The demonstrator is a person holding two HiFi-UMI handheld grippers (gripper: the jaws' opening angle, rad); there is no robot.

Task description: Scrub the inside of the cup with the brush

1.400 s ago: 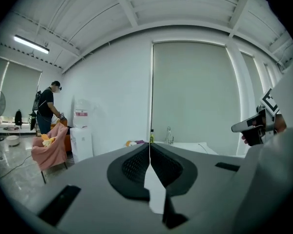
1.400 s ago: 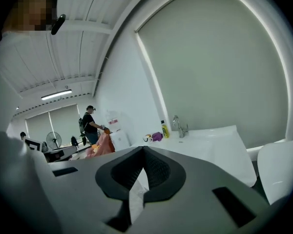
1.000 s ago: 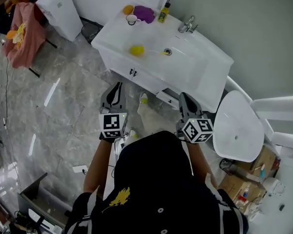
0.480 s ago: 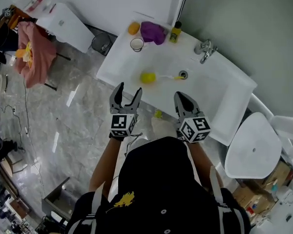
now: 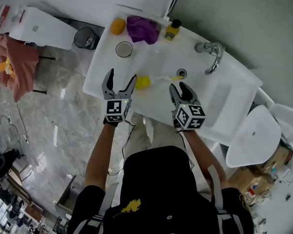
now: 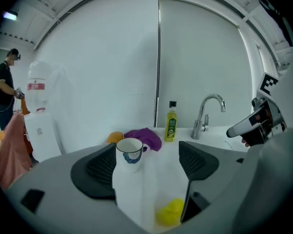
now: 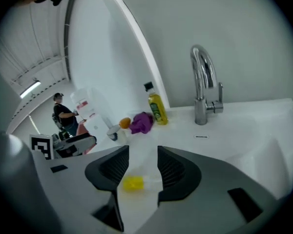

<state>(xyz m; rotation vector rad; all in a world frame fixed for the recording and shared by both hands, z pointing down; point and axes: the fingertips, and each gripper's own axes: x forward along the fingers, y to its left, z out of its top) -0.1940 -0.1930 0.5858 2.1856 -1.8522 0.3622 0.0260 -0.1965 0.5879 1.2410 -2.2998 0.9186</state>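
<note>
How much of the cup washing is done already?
Nothing looks done yet. The cup stands on the sink's edge, and the yellow brush lies down inside it. The left tool and right tool are at the sink, empty, jaws just been opening. Still left: pick up both, then scrub inside the cup.

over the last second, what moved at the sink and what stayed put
Both grippers came forward from above the floor to the front edge of the sink. The left gripper has just opened its jaws, then the right gripper opened too. Both are empty, with nothing taken hold of. The cup, the brush, the purple cloth and the bottle lie where they were.
</note>
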